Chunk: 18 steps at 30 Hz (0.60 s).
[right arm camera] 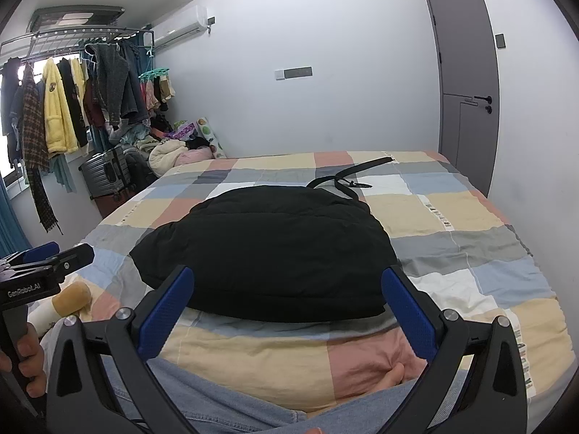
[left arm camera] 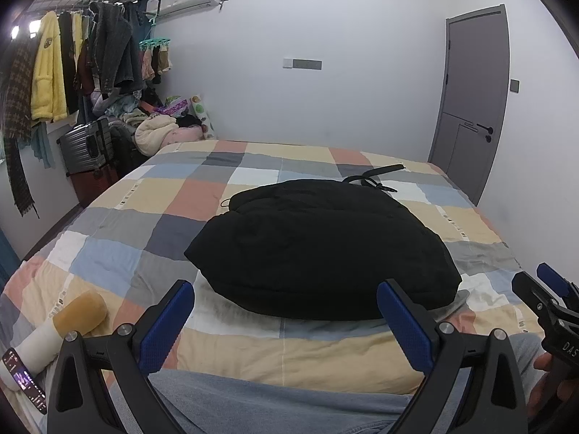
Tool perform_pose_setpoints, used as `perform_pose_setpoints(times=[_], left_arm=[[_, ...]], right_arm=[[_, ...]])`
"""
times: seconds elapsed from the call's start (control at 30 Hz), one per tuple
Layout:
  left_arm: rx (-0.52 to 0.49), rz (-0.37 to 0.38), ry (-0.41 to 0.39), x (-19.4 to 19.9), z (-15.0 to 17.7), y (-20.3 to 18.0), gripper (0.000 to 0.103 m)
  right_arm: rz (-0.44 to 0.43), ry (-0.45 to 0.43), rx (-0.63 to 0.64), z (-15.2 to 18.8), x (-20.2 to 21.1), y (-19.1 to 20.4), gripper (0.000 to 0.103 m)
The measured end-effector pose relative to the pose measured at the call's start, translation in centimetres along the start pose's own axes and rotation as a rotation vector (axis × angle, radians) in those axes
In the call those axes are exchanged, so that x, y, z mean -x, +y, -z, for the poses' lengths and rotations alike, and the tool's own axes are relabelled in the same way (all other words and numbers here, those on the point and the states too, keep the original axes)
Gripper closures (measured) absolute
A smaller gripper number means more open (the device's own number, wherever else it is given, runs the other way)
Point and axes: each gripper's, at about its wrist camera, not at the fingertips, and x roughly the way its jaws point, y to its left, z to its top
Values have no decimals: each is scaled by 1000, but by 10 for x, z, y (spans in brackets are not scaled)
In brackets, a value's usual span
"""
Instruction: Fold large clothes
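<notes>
While both tools hang clear of the cloth, the entry reads as follows.

Item: black padded jacket (left arm camera: 318, 249), already gathered into a thick, rounded bundle. It lies near the middle of the bed (left arm camera: 108, 224), on the patchwork quilt (left arm camera: 202, 195), its near hem just beyond the fingertips in both wrist views. A black drawstring or strap (left arm camera: 376, 177) trails out on the far side, loose on the quilt.

Left hand-held gripper (left arm camera: 286, 311): jaws spread wide, nothing between them, hovering short of the near hem.

Right hand-held gripper (right arm camera: 287, 296): likewise spread wide and empty, aimed at the same hem from slightly further right.

Other contents: a plush toy (left arm camera: 72, 322) at the near left edge of the bed; a clothes rack (left arm camera: 90, 0) with hanging garments, and a suitcase (left arm camera: 87, 144) beside the bed on the left; a grey door (left arm camera: 470, 101) on the right.

Handling note, as judgement only: the bundle looks close to finished, so the step in hand appears to be a last tidy or a final fold. To do it well, each hand-held gripper should take the near hem at its own corner, biting through every layer, since puffy filling springs back and slides. Lift both sides evenly, lay the fold over flat, then press out trapped air. Tuck the trailing strap inside so it does not snag.
</notes>
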Motion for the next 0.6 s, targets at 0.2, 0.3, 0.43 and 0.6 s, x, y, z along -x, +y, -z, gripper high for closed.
perform_pose_setpoints(times=[0.2,0.3,0.43,0.6], left_arm=[[-4,-1,-2,1,0,0,1],[-2,-3,-2,3,-1,1,1],[-3,-4,-3,3,-1,0,1],[-7,-1,-8,7,-2,-2,1]], right_arm=[[5,-2,-1,-1,0,0,0],[5,-4,-1,-1,3,0,0],[5,-3,0,-1,3,0,0],[8,-3,2,-1,4,0,0]])
